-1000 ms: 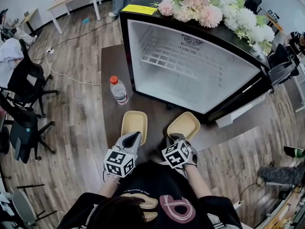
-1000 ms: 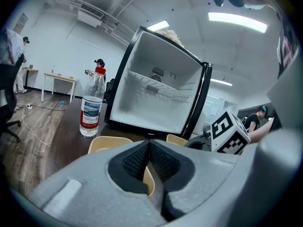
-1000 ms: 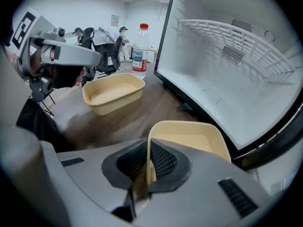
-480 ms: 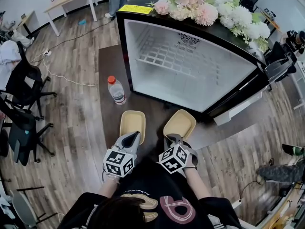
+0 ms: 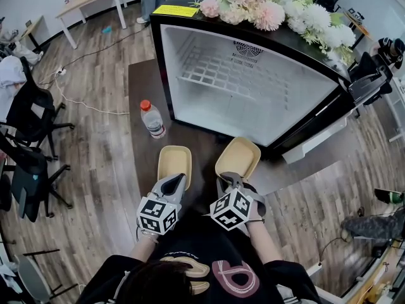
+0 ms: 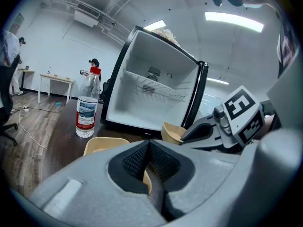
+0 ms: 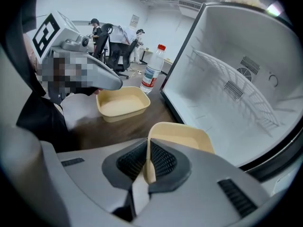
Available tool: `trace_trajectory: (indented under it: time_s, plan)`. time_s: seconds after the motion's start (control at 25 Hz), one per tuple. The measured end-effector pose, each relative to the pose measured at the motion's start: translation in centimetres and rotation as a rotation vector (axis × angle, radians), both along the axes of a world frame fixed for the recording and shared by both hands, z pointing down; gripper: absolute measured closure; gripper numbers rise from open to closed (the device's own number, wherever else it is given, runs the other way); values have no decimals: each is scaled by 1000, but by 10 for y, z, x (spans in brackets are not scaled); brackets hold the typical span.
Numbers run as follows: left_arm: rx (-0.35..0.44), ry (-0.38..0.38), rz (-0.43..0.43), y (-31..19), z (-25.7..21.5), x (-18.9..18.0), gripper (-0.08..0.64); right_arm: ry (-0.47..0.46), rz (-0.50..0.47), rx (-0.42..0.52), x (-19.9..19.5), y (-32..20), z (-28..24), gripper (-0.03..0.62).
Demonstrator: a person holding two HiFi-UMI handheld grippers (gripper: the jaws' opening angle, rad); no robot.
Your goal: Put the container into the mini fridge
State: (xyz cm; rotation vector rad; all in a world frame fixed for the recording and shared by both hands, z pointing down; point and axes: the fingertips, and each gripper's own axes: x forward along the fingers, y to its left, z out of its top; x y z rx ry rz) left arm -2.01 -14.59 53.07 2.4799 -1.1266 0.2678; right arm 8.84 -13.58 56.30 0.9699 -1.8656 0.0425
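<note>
The right container [image 5: 237, 158] was just in front of the open mini fridge [image 5: 266, 116], its near rim clamped between the pads of the right tool [image 5: 228, 178]. The left container [image 5: 174, 164] lay beside it, slightly farther from the fridge, its near rim pinched in the closed left tool [image 5: 175, 180]. A capped bottle [image 5: 152, 119] stood on the dark worktop [image 5: 142, 84] at the fridge's left front corner, clear of the opening. Flowers [image 5: 266, 8] lay on the fridge top.

Right gripper [image 7: 147, 162] pinches near rim of tan container [image 7: 182, 136], just before open mini fridge [image 7: 236, 79]. Second tan container [image 7: 122, 103] rests left on dark table [image 7: 99, 131]; water bottle [image 7: 153, 72] beyond.
</note>
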Motion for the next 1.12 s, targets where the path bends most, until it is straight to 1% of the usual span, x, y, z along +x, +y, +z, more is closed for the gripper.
trace_trajectory:
  time_s: [0.16, 0.48, 0.92, 1.12]
  plan:
    - [3, -5, 9, 0, 0, 2, 551, 22, -16, 29, 7, -14, -12, 566]
    - [-2, -17, 12, -4, 3, 3, 551, 72, -39, 37, 25, -47, -21, 566]
    - [-6, -51, 14, -14, 7, 1, 551, 90, -40, 25, 39, -86, -18, 566]
    - [-18, -53, 3, -19, 10, -2, 552, 55, -30, 12, 45, -105, -18, 566]
